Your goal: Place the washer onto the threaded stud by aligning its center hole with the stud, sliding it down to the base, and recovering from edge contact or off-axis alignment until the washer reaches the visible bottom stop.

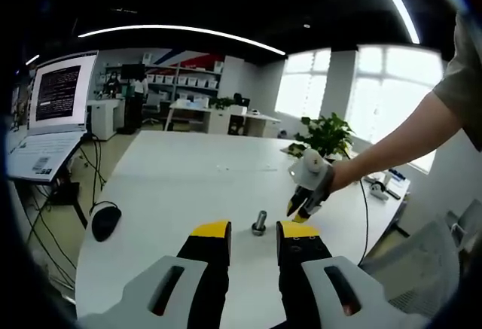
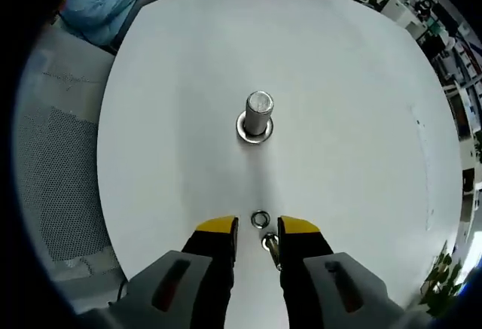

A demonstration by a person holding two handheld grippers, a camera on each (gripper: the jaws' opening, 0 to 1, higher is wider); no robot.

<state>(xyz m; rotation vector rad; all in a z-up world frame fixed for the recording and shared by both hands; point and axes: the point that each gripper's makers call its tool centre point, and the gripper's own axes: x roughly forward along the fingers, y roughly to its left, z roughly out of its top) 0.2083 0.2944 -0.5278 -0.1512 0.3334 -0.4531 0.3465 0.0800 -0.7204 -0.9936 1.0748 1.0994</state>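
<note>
A short threaded metal stud (image 2: pixel 258 114) stands upright on its round base in the middle of the white table (image 2: pixel 354 118). A small silver washer (image 2: pixel 260 218) lies flat on the table between the yellow tips of my right gripper (image 2: pixel 258 229), which is open and points down at the table. A second small metal piece (image 2: pixel 269 245) sits close to that gripper's right finger; what it is I cannot make out. My left gripper (image 1: pixel 254 231) is open and empty, level with the table, with the stud (image 1: pixel 259 222) just beyond its tips. The right gripper (image 1: pixel 299 212) hovers right of the stud.
A black mouse (image 1: pixel 105 220) lies near the table's left edge, and an open laptop (image 1: pixel 56 118) stands beyond it. A potted plant (image 1: pixel 325 135) sits at the far side. A grey mesh chair (image 2: pixel 53 156) and a person in blue (image 2: pixel 98 5) are off the table's edge.
</note>
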